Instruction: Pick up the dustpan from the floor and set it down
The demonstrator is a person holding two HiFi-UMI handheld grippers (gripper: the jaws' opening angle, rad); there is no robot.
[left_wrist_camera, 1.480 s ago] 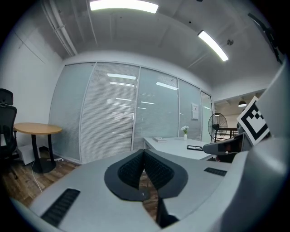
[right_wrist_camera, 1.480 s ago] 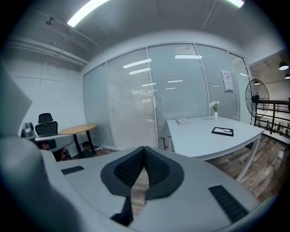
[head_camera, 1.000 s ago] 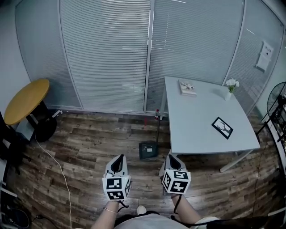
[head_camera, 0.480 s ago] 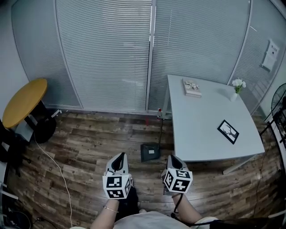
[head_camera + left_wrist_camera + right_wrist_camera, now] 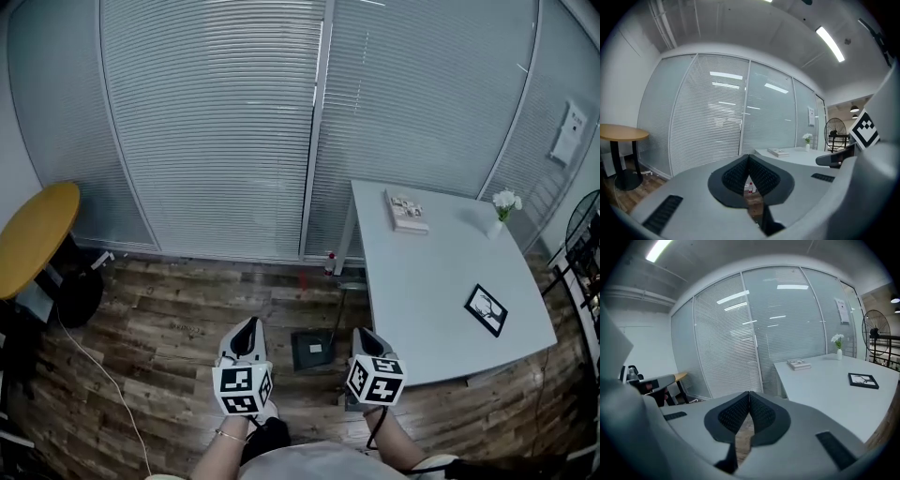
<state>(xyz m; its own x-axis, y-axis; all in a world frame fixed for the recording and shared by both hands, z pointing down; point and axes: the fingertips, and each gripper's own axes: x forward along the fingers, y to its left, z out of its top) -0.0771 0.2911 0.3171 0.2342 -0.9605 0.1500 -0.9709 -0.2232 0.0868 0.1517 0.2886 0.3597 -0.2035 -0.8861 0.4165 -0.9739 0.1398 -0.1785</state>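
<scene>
The dark dustpan [image 5: 312, 351] lies on the wood floor beside the white table's near-left corner, its thin long handle [image 5: 338, 305] standing up from it. In the head view it sits just ahead of and between my two grippers. My left gripper [image 5: 247, 327] is to its left and my right gripper [image 5: 362, 332] to its right, both held above the floor and apart from it. In the left gripper view the left gripper [image 5: 748, 156] has its pads meeting at the tip, with nothing held. The right gripper [image 5: 749, 393] is likewise shut and empty in its own view.
A white table [image 5: 441, 281] on the right carries a book [image 5: 407, 210], a flower vase [image 5: 504, 208] and a picture frame [image 5: 487, 310]. A round yellow table [image 5: 33, 234] stands at far left, and a white cable [image 5: 94, 364] runs across the floor. Glass walls with blinds close the far side.
The whole view has advanced toward the glass wall. The dustpan now sits closer, just ahead of and between the gripper tips. Both grippers stayed shut and empty.
</scene>
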